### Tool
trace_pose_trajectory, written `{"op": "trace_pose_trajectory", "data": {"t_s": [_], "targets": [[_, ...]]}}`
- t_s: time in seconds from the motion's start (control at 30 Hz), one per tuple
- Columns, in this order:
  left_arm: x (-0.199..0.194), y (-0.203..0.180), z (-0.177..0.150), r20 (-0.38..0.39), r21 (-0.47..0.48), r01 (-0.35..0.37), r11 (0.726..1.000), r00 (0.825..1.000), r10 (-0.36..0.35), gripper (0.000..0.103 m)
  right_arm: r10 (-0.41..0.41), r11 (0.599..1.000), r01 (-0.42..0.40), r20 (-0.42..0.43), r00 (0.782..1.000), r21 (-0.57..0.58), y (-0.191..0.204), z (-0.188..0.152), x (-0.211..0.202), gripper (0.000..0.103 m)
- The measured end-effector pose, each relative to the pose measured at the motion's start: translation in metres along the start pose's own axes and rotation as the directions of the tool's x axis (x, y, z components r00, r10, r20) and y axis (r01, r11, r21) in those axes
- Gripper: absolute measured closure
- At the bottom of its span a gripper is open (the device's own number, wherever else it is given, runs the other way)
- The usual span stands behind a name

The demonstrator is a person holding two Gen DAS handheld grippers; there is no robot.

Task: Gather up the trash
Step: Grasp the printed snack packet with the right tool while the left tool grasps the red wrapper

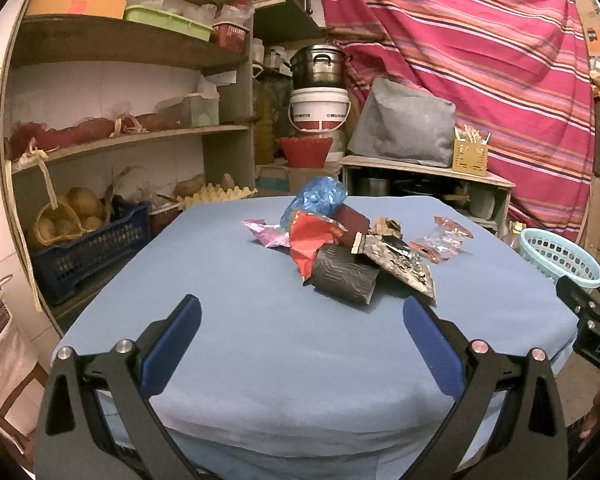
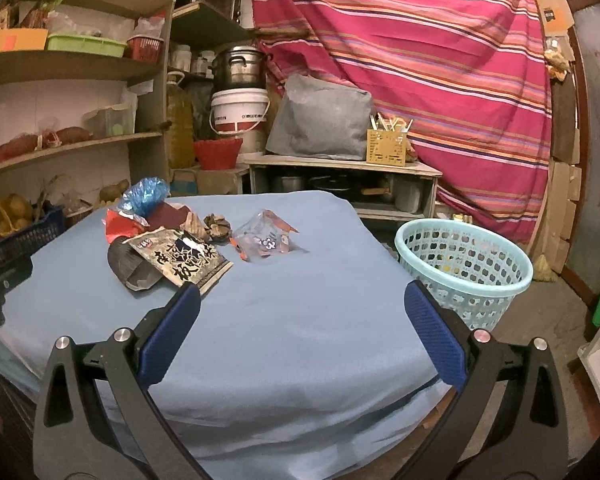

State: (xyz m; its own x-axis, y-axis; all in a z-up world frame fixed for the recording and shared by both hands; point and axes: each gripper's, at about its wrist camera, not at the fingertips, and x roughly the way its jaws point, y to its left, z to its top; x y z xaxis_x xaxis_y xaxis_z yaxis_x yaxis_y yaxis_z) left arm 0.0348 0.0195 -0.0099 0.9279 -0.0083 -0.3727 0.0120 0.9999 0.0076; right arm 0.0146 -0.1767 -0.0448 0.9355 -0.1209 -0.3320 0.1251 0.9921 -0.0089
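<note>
1. Trash pile (image 1: 340, 248) lies heaped mid-table on the blue cloth (image 1: 260, 340).
2. Left gripper (image 1: 302, 320) hangs spread wide, empty, near the pile.
3. Right gripper (image 2: 302, 308) gapes empty too.
4. Turquoise basket (image 2: 466, 264) stands just beside the table, rightward.

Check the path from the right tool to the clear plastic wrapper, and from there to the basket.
Nothing visible blocks either. Bare blue cloth lies between the open right tool and the clear plastic wrapper; the light blue perforated basket stands open beside the table.

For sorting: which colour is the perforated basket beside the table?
Light turquoise basket, clearest in the right wrist view.
</note>
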Motion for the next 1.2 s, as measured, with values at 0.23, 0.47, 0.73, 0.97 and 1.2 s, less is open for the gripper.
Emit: {"op": "trace_pose_trajectory", "data": {"t_s": [0.23,0.47,0.73,0.97,1.2], "targets": [[0.011,0.006,0.010,-0.007,-0.004,-0.006,1.000,1.000,0.006,0.004,-0.002,1.000,0.001,-0.025,1.000,-0.006,0.002,0.004,0.013,0.004],[0.029,0.019,0.026,-0.012,-0.008,-0.010,1.000,1.000,0.010,0.004,0.027,0.997,-0.022,-0.064,0.998,0.076,-0.005,0.014,0.033,0.004],[0.056,0.026,0.044,-0.021,0.025,-0.024,0.999,0.999,0.025,0.004,0.073,0.990,-0.056,-0.129,0.989,0.127,0.005,0.018,0.061,0.004],[0.088,0.041,0.064,-0.028,0.035,-0.031,0.999,0.999,0.032,0.004,0.114,0.993,-0.102,-0.229,0.967,0.061,0.029,0.016,0.091,0.004],[0.116,0.064,0.061,-0.088,0.011,-0.077,0.997,0.993,0.078,0.004,0.067,0.997,-0.073,-0.239,0.969,-0.017,0.057,0.015,0.103,0.004]]}}
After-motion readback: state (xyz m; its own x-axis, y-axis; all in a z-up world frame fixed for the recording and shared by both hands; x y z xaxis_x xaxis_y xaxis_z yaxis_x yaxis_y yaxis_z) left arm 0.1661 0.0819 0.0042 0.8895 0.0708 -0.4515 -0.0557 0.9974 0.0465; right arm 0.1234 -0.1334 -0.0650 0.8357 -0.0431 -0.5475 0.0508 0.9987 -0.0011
